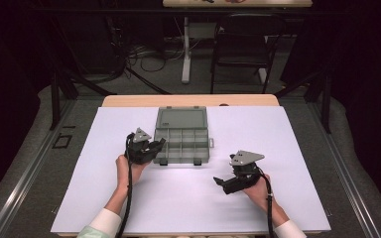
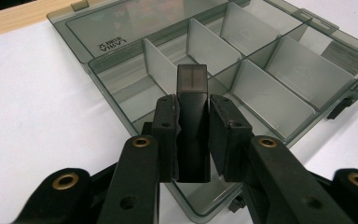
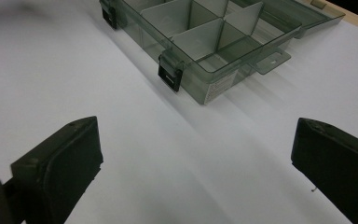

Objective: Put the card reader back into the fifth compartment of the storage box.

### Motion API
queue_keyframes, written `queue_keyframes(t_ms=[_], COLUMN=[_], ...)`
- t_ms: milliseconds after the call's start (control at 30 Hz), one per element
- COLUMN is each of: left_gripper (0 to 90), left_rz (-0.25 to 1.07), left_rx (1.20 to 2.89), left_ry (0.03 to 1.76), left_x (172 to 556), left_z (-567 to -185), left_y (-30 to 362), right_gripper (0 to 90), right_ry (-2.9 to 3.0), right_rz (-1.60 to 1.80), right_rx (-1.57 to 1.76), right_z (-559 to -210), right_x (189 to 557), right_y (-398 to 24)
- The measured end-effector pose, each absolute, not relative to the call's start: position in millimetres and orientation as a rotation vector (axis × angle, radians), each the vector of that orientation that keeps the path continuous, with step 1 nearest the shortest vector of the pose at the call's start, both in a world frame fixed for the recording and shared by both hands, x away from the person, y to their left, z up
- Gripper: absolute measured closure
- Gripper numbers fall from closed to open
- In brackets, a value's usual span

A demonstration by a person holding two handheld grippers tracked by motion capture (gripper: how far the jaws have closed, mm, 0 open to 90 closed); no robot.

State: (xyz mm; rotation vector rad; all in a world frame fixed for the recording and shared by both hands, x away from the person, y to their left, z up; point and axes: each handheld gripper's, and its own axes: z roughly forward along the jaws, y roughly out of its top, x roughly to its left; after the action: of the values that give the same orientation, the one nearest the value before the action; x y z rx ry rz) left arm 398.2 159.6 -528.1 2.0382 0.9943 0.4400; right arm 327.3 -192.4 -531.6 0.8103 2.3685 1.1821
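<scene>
A smoky clear organizer box (image 1: 182, 144) lies open in the middle of the white mat, its lid (image 1: 181, 118) flat behind it and its compartments split by partitions. My left gripper (image 1: 158, 145) is at the box's front left corner, shut on a dark plastic divider piece (image 2: 192, 81) that stands upright between the pads (image 2: 167, 121) above the box (image 2: 254, 88). My right gripper (image 1: 222, 182) rests low over the mat to the front right of the box, open, with nothing between its pads (image 3: 70, 149). In the right gripper view the box (image 3: 214, 79) lies ahead.
Two black latches (image 3: 170, 74) stick out from the box's front wall. The white mat (image 1: 188, 203) covers most of the wooden table. Behind the table stand a chair (image 1: 240, 47) and loose cables on the floor.
</scene>
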Motion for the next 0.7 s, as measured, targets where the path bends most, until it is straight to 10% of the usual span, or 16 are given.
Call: queue_keyframes(t_ms=[533, 700], left_gripper=[71.9, 57.9], left_rz=[0.433, 0.462], left_rx=[2.079, 2.060], left_ry=[0.982, 0.981], left_x=[394.6, 391.4], left_z=[-534.5, -532.7], left_y=[156.5, 156.3], right_gripper=[1.1, 1.1], right_ry=[2.366, 2.375], right_rz=[1.183, 1.181], right_rx=[0.807, 0.810], right_z=[-530.3, -532.6], right_x=[326.3, 327.7], right_y=[-192.7, -191.8])
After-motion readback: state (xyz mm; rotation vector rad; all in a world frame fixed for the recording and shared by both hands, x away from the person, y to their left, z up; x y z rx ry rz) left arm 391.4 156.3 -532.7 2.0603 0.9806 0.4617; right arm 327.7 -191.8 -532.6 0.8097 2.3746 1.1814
